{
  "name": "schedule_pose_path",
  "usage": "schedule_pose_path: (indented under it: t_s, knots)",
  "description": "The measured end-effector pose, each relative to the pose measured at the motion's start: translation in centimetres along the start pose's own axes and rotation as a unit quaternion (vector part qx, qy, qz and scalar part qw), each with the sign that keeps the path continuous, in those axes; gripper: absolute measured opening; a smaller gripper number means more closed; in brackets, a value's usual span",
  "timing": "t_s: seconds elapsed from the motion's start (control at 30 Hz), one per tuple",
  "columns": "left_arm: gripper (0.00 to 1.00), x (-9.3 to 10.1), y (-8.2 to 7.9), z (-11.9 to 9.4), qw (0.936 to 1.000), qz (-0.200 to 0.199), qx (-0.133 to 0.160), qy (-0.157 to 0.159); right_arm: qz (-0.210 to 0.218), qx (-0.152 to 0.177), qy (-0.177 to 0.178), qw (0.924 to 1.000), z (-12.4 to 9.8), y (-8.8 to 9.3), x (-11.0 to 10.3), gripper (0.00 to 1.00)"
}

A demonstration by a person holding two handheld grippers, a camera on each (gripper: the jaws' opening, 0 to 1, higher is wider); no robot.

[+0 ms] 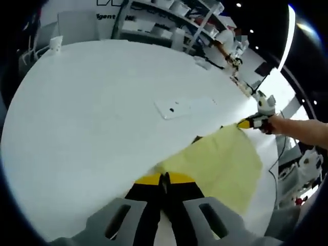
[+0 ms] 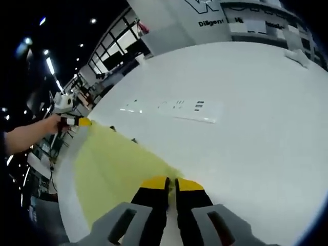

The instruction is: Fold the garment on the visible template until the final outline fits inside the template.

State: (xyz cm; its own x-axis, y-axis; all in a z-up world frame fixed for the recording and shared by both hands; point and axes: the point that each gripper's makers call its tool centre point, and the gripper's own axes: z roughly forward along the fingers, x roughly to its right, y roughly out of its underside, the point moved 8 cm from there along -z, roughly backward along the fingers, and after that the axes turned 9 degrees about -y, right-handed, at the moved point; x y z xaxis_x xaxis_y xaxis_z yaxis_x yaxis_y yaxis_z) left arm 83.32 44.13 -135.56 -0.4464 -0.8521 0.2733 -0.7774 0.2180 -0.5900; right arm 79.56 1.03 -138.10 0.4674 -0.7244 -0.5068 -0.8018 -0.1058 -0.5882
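Observation:
A pale yellow garment (image 1: 220,164) is stretched flat between the two grippers over the white table (image 1: 92,113). My left gripper (image 1: 164,178) is shut on its near corner. At the garment's far corner the right gripper (image 1: 255,121) is held by a person's hand. In the right gripper view, my right gripper (image 2: 172,181) is shut on the edge of the garment (image 2: 113,164), and the left gripper (image 2: 77,121) pinches the opposite corner. The clear rectangular template (image 1: 185,107) (image 2: 177,109) lies on the table beyond the garment, apart from it.
A small white box (image 1: 55,44) stands at the table's far left edge. Shelves with white items (image 1: 169,20) run behind the table. The table's rim (image 2: 64,195) lies close beside the garment, with cables and equipment (image 1: 302,164) past it.

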Motion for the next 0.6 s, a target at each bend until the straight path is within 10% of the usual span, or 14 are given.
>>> schedule_pose_path:
  t_s: [0.2,0.6]
  knots:
    - [0.03,-0.2,-0.6,-1.0,0.9997,0.01,0.023,0.005,-0.032,0.059,0.017,0.9976,-2.2,-1.0,-1.5,0.0]
    - [0.03,-0.4,-0.3,1.2,0.9995,0.018,0.022,-0.009,-0.016,0.048,0.044,0.9978,-0.9,0.0,-0.2,0.0]
